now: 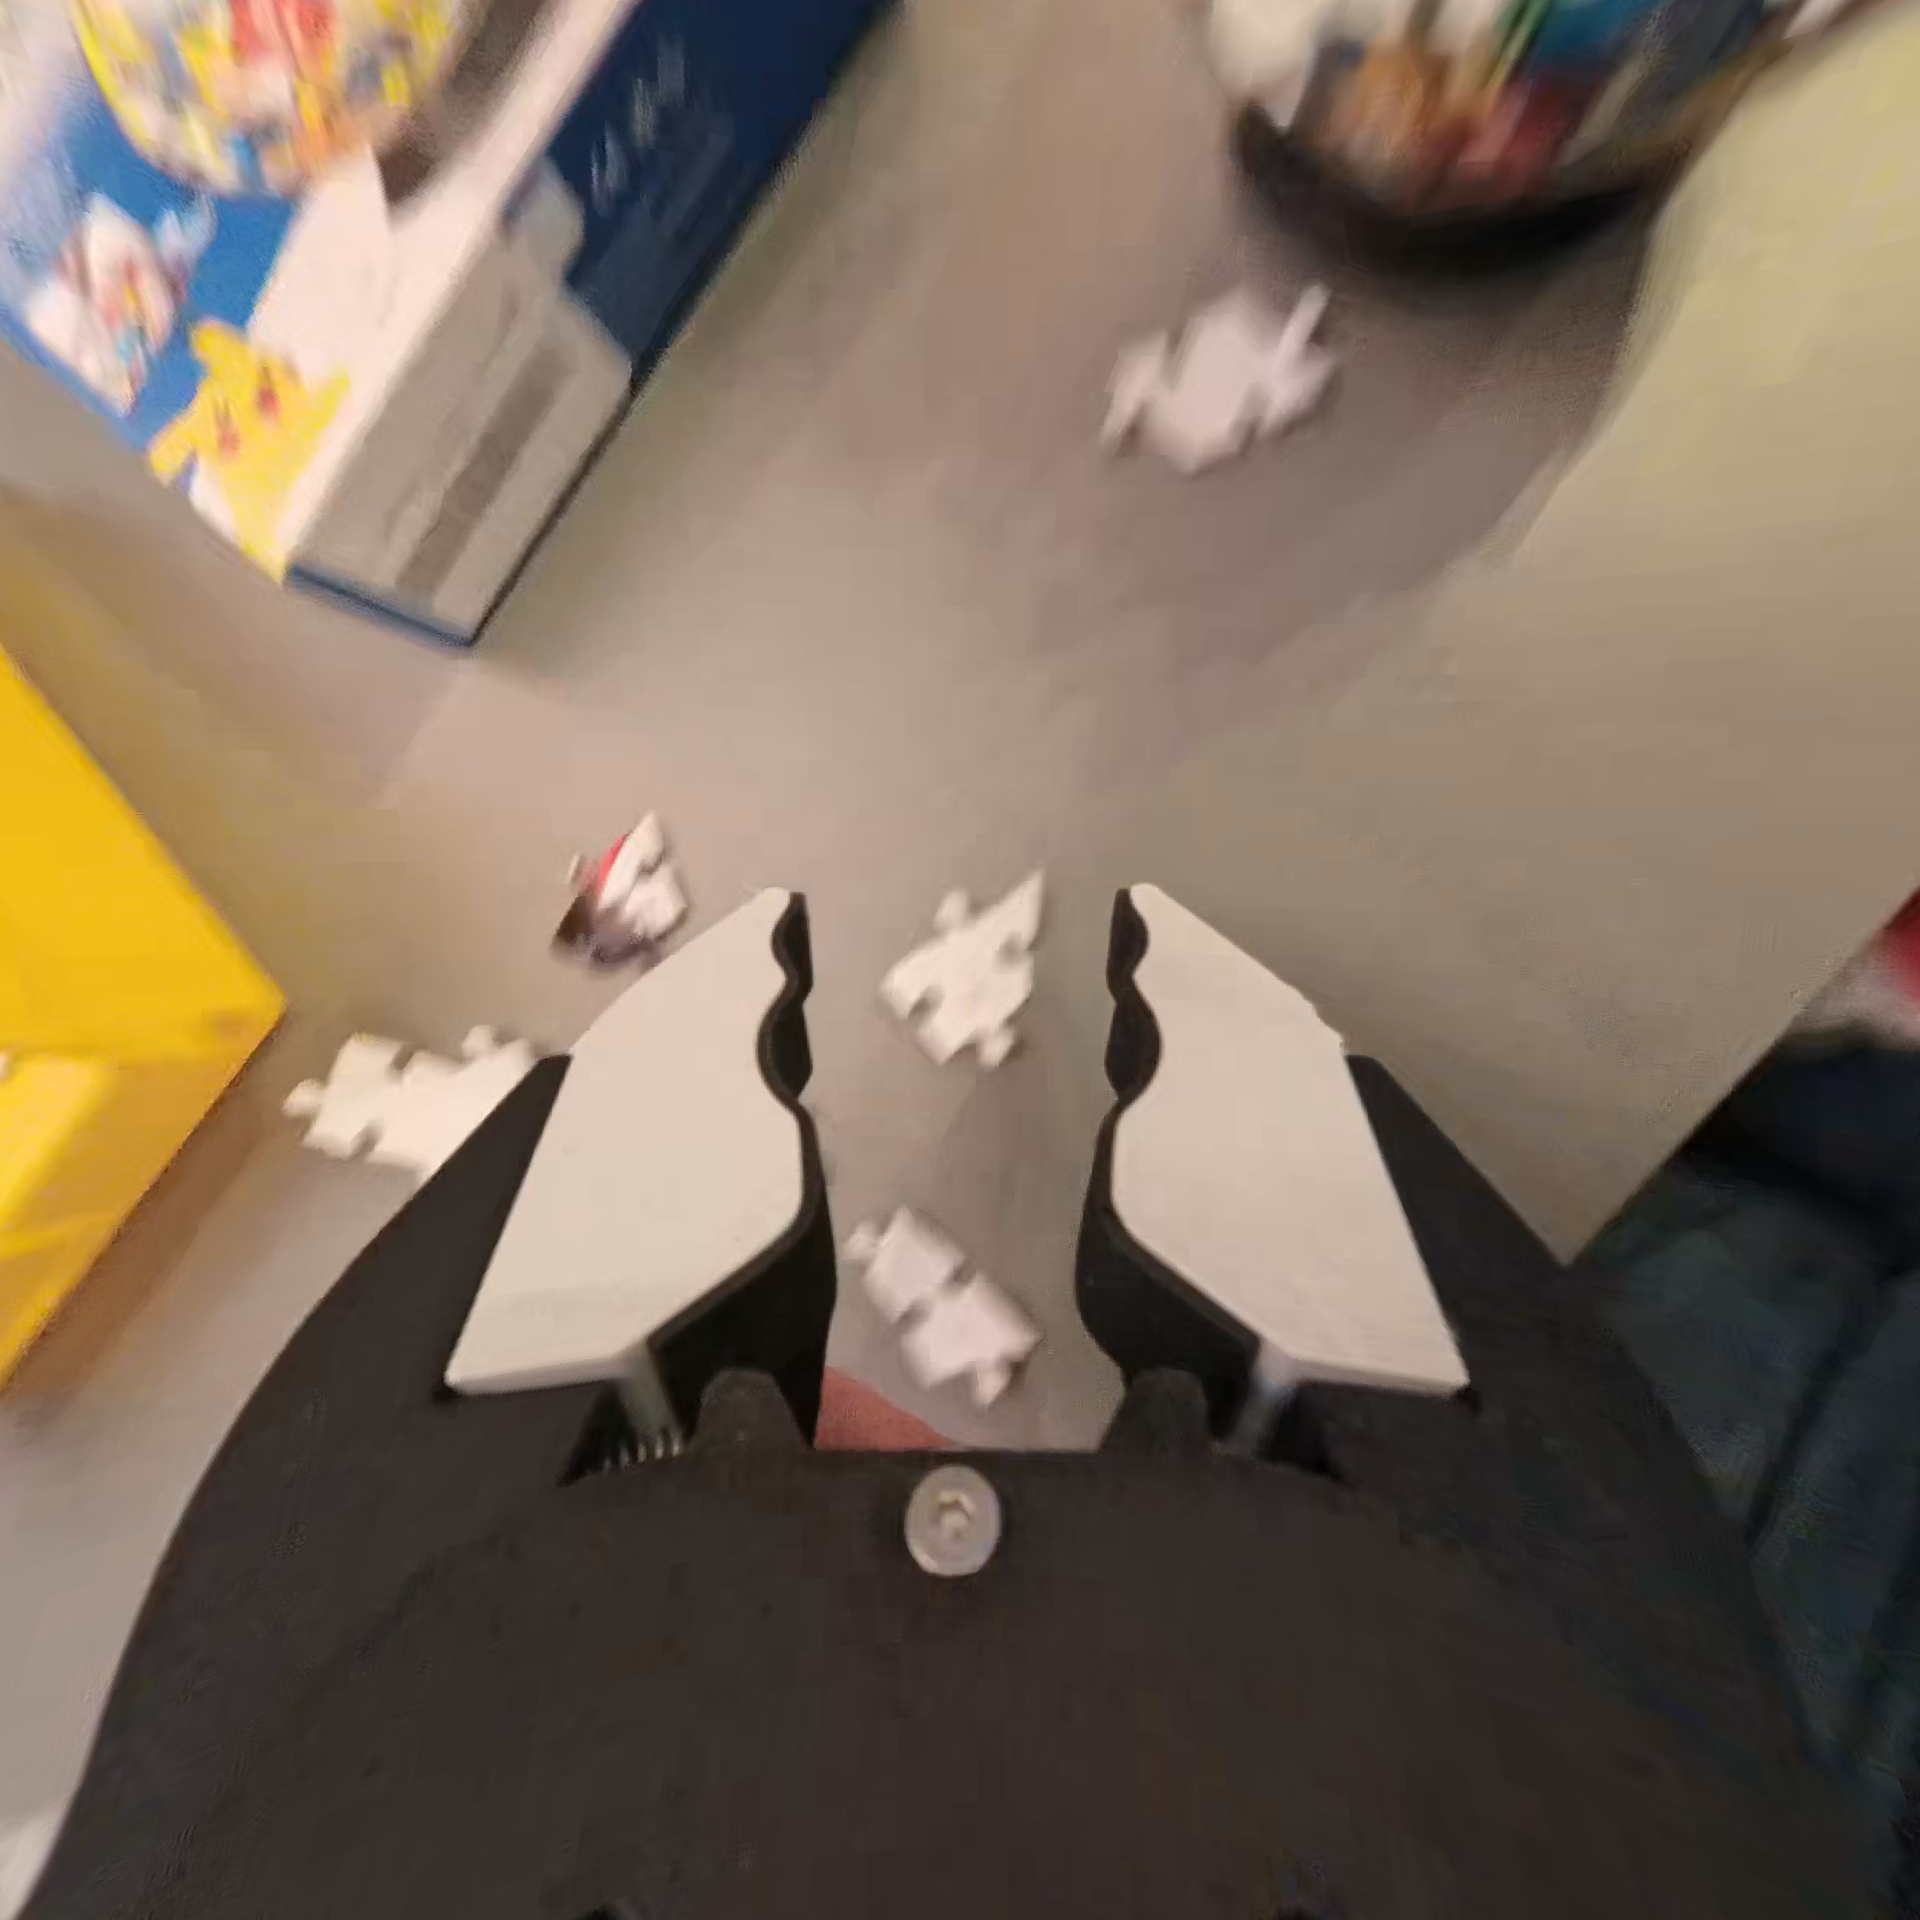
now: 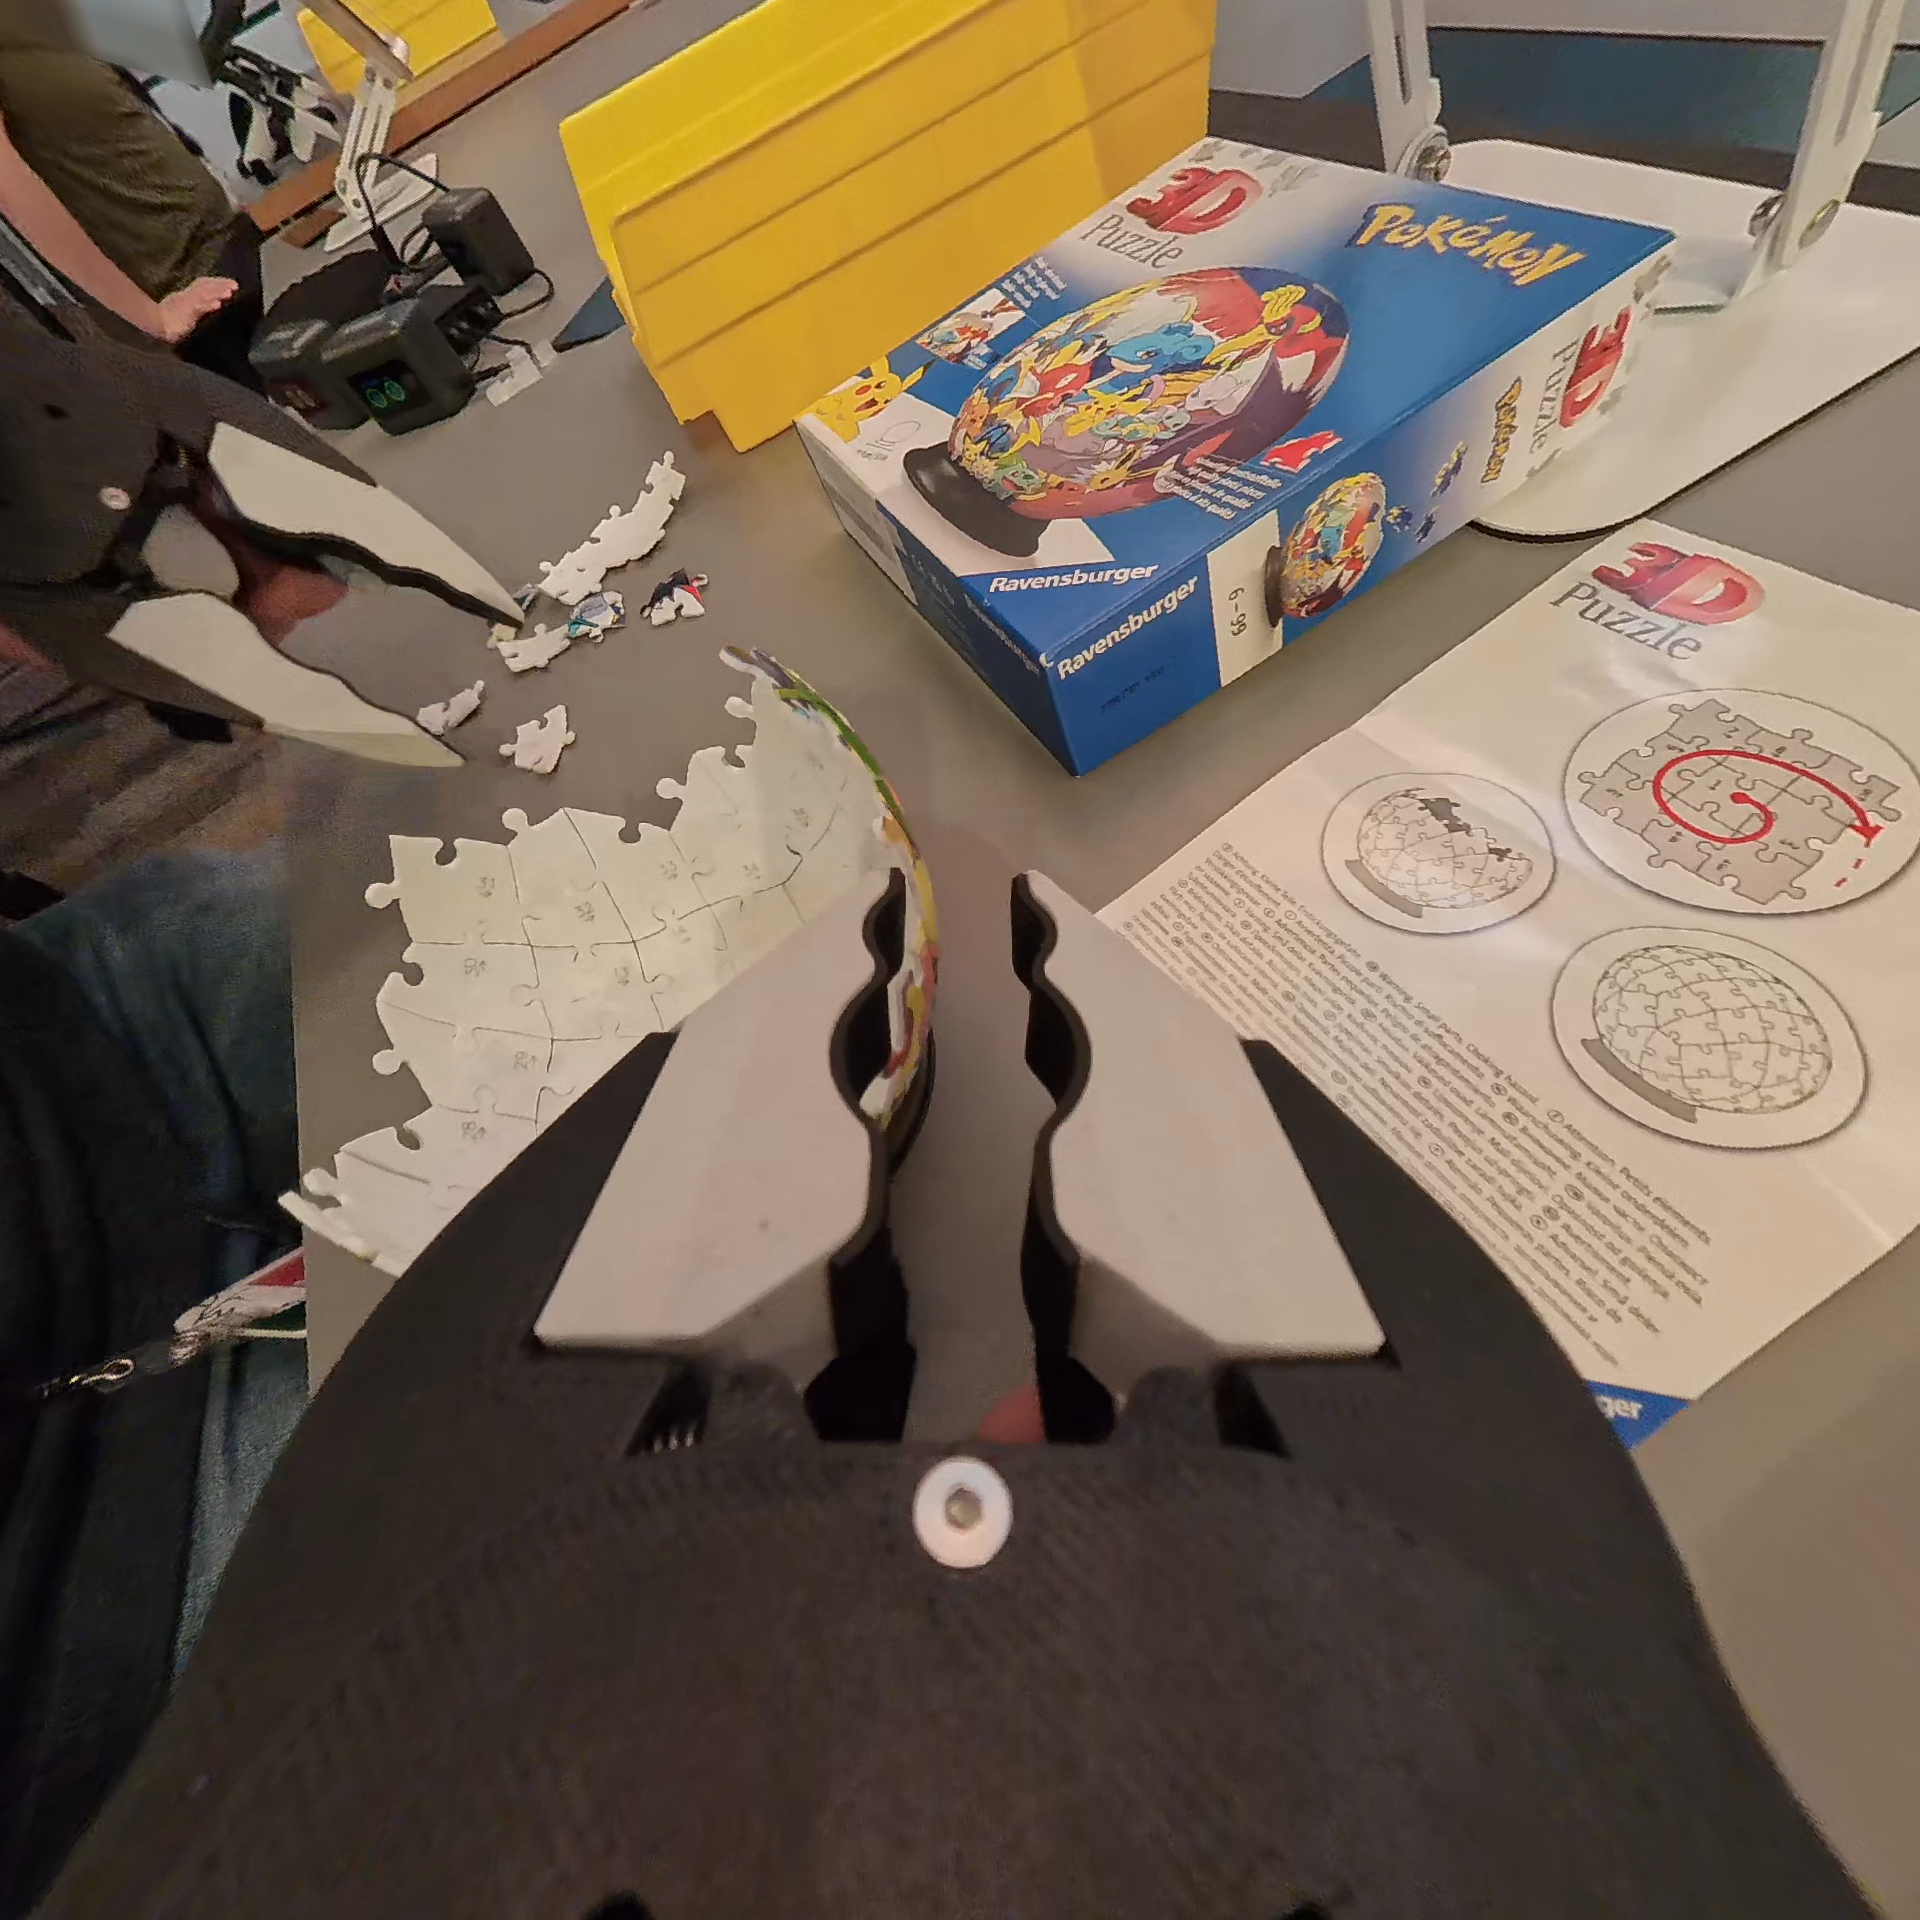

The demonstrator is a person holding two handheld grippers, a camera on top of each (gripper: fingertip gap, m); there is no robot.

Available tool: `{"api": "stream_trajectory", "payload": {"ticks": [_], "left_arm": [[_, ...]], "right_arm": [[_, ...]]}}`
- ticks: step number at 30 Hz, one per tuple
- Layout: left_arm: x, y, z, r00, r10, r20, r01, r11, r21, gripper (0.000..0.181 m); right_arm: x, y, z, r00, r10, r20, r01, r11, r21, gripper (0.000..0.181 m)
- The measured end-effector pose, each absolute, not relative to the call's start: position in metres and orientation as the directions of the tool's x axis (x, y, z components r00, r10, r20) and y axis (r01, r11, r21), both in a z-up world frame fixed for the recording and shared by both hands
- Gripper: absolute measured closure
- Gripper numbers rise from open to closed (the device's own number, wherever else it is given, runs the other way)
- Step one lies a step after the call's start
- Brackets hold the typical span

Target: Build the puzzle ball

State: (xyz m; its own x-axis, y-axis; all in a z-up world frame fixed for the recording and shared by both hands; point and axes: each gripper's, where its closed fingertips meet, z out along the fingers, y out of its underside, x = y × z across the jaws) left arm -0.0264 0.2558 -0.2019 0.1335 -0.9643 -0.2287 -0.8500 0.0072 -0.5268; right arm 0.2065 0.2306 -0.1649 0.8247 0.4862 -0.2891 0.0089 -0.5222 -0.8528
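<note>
Grey-padded jaws of the left gripper (image 1: 958,935) stand open and empty over a grey table (image 1: 1039,675), a white puzzle piece (image 1: 966,977) lying between the tips and another (image 1: 940,1304) nearer the base. The right gripper (image 2: 954,904) is parted too, holding nothing; the half-built puzzle ball (image 2: 582,935), white inside showing, sits just left of its left finger, which covers the ball's edge. Loose pieces (image 2: 613,551) lie at centre left, a blue puzzle box (image 2: 1226,447) and yellow bins (image 2: 862,197) above, an instruction sheet (image 2: 1558,935) at right.
</note>
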Motion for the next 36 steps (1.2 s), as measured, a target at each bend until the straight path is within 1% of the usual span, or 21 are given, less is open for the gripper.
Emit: {"api": "stream_trajectory", "payload": {"ticks": [1,2,4,7,8,10,12,13,15,16,17,19,21,22,24,25,26,29,31,34,36], "left_arm": [[-0.043,0.263,-0.209,0.102,-0.965,-0.244,-0.887,0.023,-0.461,0.125],[-0.054,0.267,-0.212,0.079,-0.967,-0.242,-0.900,0.035,-0.434,0.125],[-0.057,0.268,-0.215,0.035,-0.973,-0.229,-0.890,0.074,-0.450,0.130],[-0.061,0.272,-0.228,-0.068,-0.960,-0.272,-0.912,0.170,-0.374,0.132],[-0.056,0.272,-0.228,-0.095,-0.954,-0.286,-0.903,0.203,-0.379,0.135],[-0.049,0.269,-0.230,-0.129,-0.960,-0.247,-0.894,0.220,-0.391,0.140],[-0.045,0.268,-0.232,-0.156,-0.966,-0.205,-0.894,0.227,-0.387,0.153],[-0.044,0.265,-0.233,-0.175,-0.967,-0.183,-0.892,0.235,-0.387,0.156],[-0.041,0.264,-0.233,-0.196,-0.965,-0.173,-0.889,0.249,-0.384,0.159],[-0.039,0.264,-0.234,-0.200,-0.965,-0.169,-0.886,0.252,-0.390,0.160],[-0.036,0.264,-0.233,-0.198,-0.965,-0.172,-0.882,0.252,-0.397,0.157],[-0.034,0.264,-0.233,-0.188,-0.969,-0.157,-0.880,0.238,-0.412,0.146],[-0.031,0.267,-0.233,-0.135,-0.984,-0.117,-0.885,0.173,-0.433,0.133],[-0.031,0.268,-0.234,-0.106,-0.990,-0.088,-0.889,0.134,-0.437,0.133],[-0.029,0.266,-0.236,-0.046,-0.999,0.004,-0.889,0.039,-0.456,0.139],[-0.027,0.269,-0.236,-0.007,-1.000,0.010,-0.877,0.001,-0.481,0.146],[-0.026,0.271,-0.235,0.007,-1.000,0.017,-0.865,-0.015,-0.502,0.149],[-0.024,0.272,-0.235,0.035,-0.998,0.043,-0.854,-0.052,-0.518,0.150],[-0.023,0.273,-0.236,0.021,-1.000,0.003,-0.847,-0.019,-0.532,0.150],[-0.019,0.270,-0.235,0.030,-0.999,-0.013,-0.824,-0.017,-0.567,0.150],[-0.016,0.270,-0.234,0.027,-0.997,-0.066,-0.816,0.016,-0.577,0.150]], "right_arm": [[0.208,0.230,-0.164,0.828,0.482,-0.287,0.005,-0.518,-0.855,0.163],[0.210,0.228,-0.164,0.829,0.480,-0.287,0.002,-0.516,-0.857,0.163],[0.213,0.226,-0.163,0.832,0.474,-0.287,-0.003,-0.514,-0.858,0.163],[0.216,0.223,-0.161,0.837,0.463,-0.290,-0.014,-0.512,-0.859,0.163],[0.217,0.223,-0.161,0.840,0.460,-0.287,-0.014,-0.511,-0.859,0.163],[0.218,0.222,-0.158,0.843,0.457,-0.282,-0.014,-0.506,-0.862,0.163],[0.217,0.221,-0.154,0.845,0.457,-0.276,-0.012,-0.500,-0.866,0.163],[0.218,0.221,-0.152,0.847,0.458,-0.269,-0.006,-0.497,-0.868,0.163],[0.218,0.219,-0.147,0.848,0.460,-0.261,-0.003,-0.489,-0.872,0.162],[0.218,0.218,-0.144,0.849,0.461,-0.258,-0.003,-0.485,-0.875,0.162],[0.219,0.218,-0.141,0.850,0.462,-0.253,0.000,-0.480,-0.877,0.162],[0.219,0.216,-0.136,0.851,0.464,-0.247,0.000,-0.471,-0.882,0.162],[0.219,0.215,-0.131,0.851,0.467,-0.240,0.004,-0.462,-0.887,0.162],[0.218,0.214,-0.129,0.851,0.469,-0.236,0.006,-0.459,-0.889,0.162],[0.218,0.213,-0.125,0.851,0.472,-0.233,0.008,-0.454,-0.891,0.162],[0.218,0.213,-0.124,0.851,0.471,-0.231,0.008,-0.451,-0.893,0.162],[0.218,0.212,-0.122,0.852,0.471,-0.230,0.006,-0.448,-0.894,0.162],[0.218,0.210,-0.120,0.853,0.468,-0.231,0.001,-0.444,-0.896,0.162],[0.218,0.210,-0.119,0.854,0.468,-0.227,0.003,-0.442,-0.897,0.163],[0.217,0.208,-0.115,0.857,0.468,-0.214,0.013,-0.436,-0.900,0.163],[0.215,0.206,-0.110,0.857,0.473,-0.203,0.022,-0.429,-0.903,0.163]]}}
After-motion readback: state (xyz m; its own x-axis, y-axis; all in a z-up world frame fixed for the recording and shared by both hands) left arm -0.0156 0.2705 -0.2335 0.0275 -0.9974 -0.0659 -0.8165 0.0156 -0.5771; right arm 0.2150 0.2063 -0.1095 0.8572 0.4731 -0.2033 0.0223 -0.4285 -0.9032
